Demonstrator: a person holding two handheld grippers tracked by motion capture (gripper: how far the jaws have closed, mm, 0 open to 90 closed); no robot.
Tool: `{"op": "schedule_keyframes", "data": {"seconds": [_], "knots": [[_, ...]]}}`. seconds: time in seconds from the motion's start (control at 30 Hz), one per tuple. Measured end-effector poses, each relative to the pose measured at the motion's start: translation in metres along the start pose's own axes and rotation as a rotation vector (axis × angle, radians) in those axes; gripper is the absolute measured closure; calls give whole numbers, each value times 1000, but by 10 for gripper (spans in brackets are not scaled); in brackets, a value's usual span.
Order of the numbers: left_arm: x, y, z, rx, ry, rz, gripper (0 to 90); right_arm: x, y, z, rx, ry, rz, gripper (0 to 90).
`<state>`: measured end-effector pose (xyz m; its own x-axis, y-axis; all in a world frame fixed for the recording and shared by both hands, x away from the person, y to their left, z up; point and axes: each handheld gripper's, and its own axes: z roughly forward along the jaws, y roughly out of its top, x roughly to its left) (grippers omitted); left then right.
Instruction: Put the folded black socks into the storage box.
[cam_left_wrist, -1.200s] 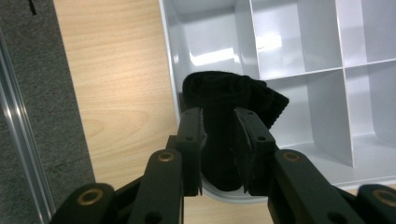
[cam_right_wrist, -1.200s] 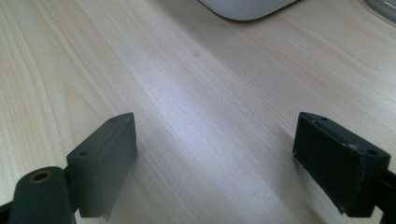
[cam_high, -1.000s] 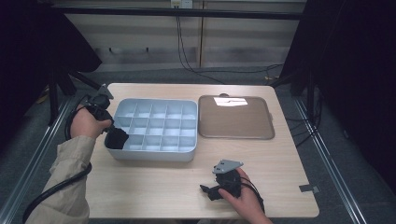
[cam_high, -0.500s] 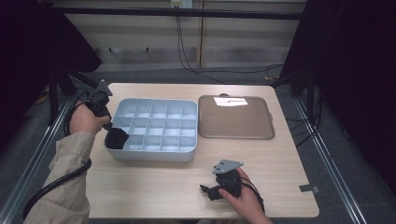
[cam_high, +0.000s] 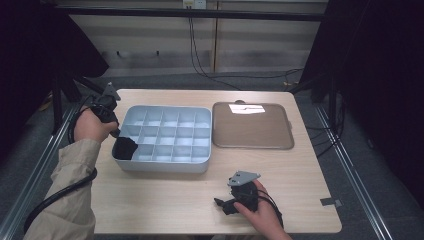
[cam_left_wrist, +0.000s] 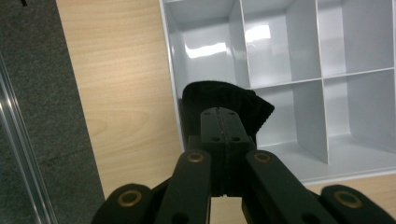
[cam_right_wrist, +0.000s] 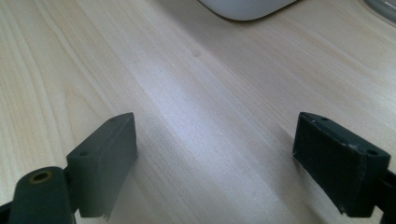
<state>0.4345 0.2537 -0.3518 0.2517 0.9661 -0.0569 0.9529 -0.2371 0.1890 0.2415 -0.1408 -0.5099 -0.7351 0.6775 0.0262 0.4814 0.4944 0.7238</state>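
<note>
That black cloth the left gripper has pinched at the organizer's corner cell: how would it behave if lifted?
The black cloth looks soft and folded, so it would probably droop. It seems light, since the shut left gripper holds it by a narrow pinch. It bulges over the grey organizer tray cell wall, so it may snag slightly.

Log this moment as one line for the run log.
left tongs: shut on black cloth at near-left corner cell of grey divided tray | right tongs: open, nothing between, over bare wooden table
</note>
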Motion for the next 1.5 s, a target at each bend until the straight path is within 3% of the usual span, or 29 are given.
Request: {"op": "schedule_keyframes", "data": {"seconds": [0.4,0.73,1.5], "knots": [[1,2,14,-6,12,32,900,0,0,0,1,0,0,131],[3,-1,27,3,-1,34,900,0,0,0,-2,0,0,131],[2,-7,46,21,18,58,900,0,0,0,-2,0,0,131]]}}
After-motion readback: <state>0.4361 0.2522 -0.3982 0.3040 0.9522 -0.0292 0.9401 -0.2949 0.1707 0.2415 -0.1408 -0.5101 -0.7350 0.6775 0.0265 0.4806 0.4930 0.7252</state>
